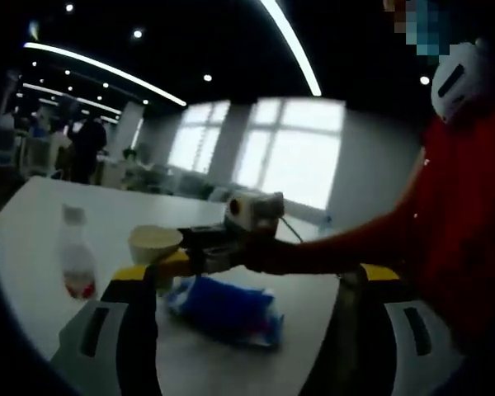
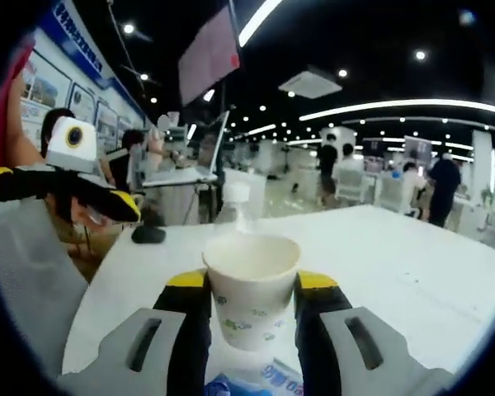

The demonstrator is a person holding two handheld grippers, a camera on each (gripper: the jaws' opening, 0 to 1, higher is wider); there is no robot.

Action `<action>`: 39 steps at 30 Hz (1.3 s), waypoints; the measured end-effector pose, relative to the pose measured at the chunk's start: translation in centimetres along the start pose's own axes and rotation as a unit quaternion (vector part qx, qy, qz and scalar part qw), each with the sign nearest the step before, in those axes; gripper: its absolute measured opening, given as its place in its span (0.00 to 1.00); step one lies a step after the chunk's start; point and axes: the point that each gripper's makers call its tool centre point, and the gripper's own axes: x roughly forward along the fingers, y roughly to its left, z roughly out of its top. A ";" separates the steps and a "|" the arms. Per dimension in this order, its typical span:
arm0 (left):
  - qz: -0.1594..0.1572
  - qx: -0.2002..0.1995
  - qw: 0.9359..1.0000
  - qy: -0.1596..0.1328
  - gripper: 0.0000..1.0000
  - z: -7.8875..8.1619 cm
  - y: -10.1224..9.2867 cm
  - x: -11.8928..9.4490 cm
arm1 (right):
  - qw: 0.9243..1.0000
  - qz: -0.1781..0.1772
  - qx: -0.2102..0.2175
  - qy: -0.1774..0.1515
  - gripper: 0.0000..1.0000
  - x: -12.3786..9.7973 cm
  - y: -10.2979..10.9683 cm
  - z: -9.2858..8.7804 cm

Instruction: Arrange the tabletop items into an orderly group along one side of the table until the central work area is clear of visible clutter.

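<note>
1. The right gripper (image 2: 252, 309) pinches the paper cup (image 2: 251, 289) upright over the white table (image 2: 412, 256).
2. A clear bottle (image 2: 233, 206) stands just behind the cup; a blue packet (image 1: 227, 309) lies before it.
3. The left gripper (image 1: 252, 330) — jaws spread — frames that packet.

Cup (image 2: 251, 287) looks like matt white paper with a faint printed pattern; bottle (image 1: 76, 254) is clear glossy plastic with a white cap, and the blue pack (image 1: 227, 309) is shiny crinkled film. Table (image 2: 412, 256) is a smooth white top with a slight sheen. Right gripper (image 2: 252, 330) has matt black jaws with yellow tips on smooth grey plastic shells, as does the left gripper (image 1: 247, 330).
</note>
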 end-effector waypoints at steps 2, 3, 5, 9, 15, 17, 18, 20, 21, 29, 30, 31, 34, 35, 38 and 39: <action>0.007 -0.001 1.000 0.001 0.96 0.0 0.3 0.0 | 1.000 0.000 0.003 0.001 0.39 0.6 -0.6 -0.5; 0.008 -0.002 1.000 0.002 0.96 -0.1 0.4 -0.1 | 1.000 0.001 0.005 0.002 0.39 0.8 -0.7 -0.6; 0.011 -0.005 1.000 0.004 0.95 -0.3 0.6 -0.1 | 1.000 0.003 0.009 0.004 0.39 1.4 -1.1 -1.1; 0.016 -0.012 1.000 0.012 0.95 -0.9 1.0 -0.1 | 1.000 0.023 0.012 0.018 0.39 2.5 -0.7 -2.4; 0.021 -0.020 0.999 0.020 0.93 -1.4 1.2 -0.2 | 0.998 0.048 -0.011 0.042 0.39 3.7 -0.1 -3.8; 0.020 -0.020 0.999 0.022 0.93 -1.5 1.1 -0.3 | 0.998 0.053 -0.005 0.041 0.39 3.9 -0.1 -4.0; 0.020 -0.021 0.999 0.023 0.93 -1.5 1.0 -0.3 | 0.998 0.055 -0.005 0.042 0.39 4.0 0.0 -4.0; 0.020 -0.022 0.999 0.024 0.92 -1.6 1.0 -0.3 | 0.997 0.057 -0.004 0.043 0.39 4.3 0.0 -4.0; 0.020 -0.022 0.999 0.026 0.92 -1.6 1.0 -0.4 | 0.997 0.058 -0.003 0.044 0.40 4.3 0.1 -4.1; 0.017 -0.024 0.999 0.031 0.90 -1.8 0.9 -0.3 | 0.994 0.075 -0.028 0.071 0.40 4.2 0.9 -5.1; 0.017 -0.023 0.999 0.033 0.89 -1.9 0.9 -0.3 | 0.994 0.074 -0.033 0.079 0.41 4.2 0.9 -5.4; 0.016 -0.023 0.999 0.033 0.89 -1.9 0.9 -0.3 | 0.992 0.072 -0.039 0.091 0.41 4.0 0.8 -5.8; 0.014 -0.023 0.999 0.035 0.88 -1.9 0.8 -0.3 | 0.992 0.074 -0.030 0.103 0.40 3.7 0.9 -6.2; 0.014 -0.023 0.999 0.037 0.88 -2.0 0.8 -0.4 | 0.991 0.073 -0.033 0.104 0.40 3.5 0.9 -6.2; 0.013 -0.025 0.999 0.039 0.88 -2.2 0.8 -0.3 | 0.990 0.073 -0.043 0.114 0.40 3.3 0.9 -6.3; 0.012 -0.025 0.999 0.040 0.88 -2.2 0.8 -0.3 | 0.989 0.074 -0.048 0.117 0.40 3.1 0.9 -6.3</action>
